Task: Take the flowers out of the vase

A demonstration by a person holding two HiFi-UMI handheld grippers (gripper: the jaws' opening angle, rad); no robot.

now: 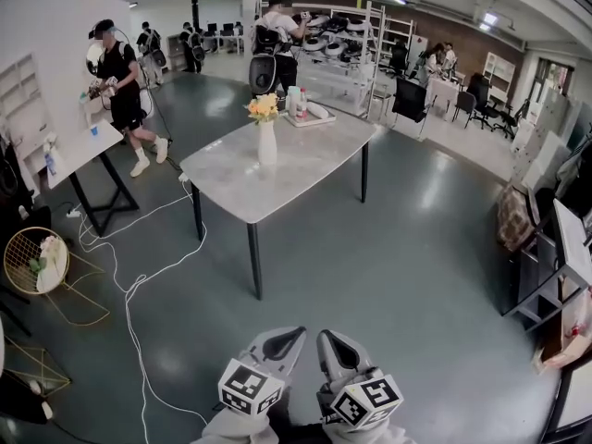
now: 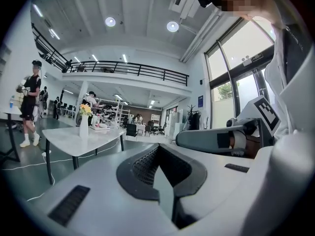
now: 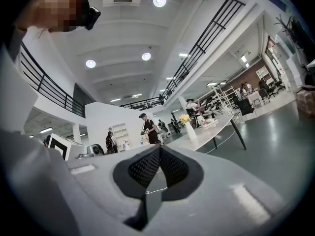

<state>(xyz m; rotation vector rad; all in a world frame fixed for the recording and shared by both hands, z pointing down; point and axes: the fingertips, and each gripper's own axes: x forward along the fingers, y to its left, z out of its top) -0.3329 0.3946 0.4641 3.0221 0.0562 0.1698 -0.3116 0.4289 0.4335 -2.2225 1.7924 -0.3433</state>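
A white vase [image 1: 267, 143] with yellow flowers [image 1: 263, 107] stands upright on a grey marble-top table [image 1: 314, 160], well ahead of me across the floor. Both grippers are low at the view's bottom edge, far short of the table. My left gripper [image 1: 295, 332] is shut with nothing in it, and so is my right gripper [image 1: 325, 337] beside it. In the left gripper view the left gripper [image 2: 157, 147] has its jaws together, with the vase [image 2: 83, 127] small at the left. The right gripper view shows the right gripper [image 3: 160, 148] likewise shut, the vase [image 3: 190, 131] distant beyond it.
A tray with bottles [image 1: 303, 110] sits at the table's far end. A person [image 1: 123, 89] walks by a white table [image 1: 79, 155] at the left. Cables [image 1: 129, 280] trail over the floor, near a gold wire chair [image 1: 35, 260]. Shelving [image 1: 555, 266] stands at the right.
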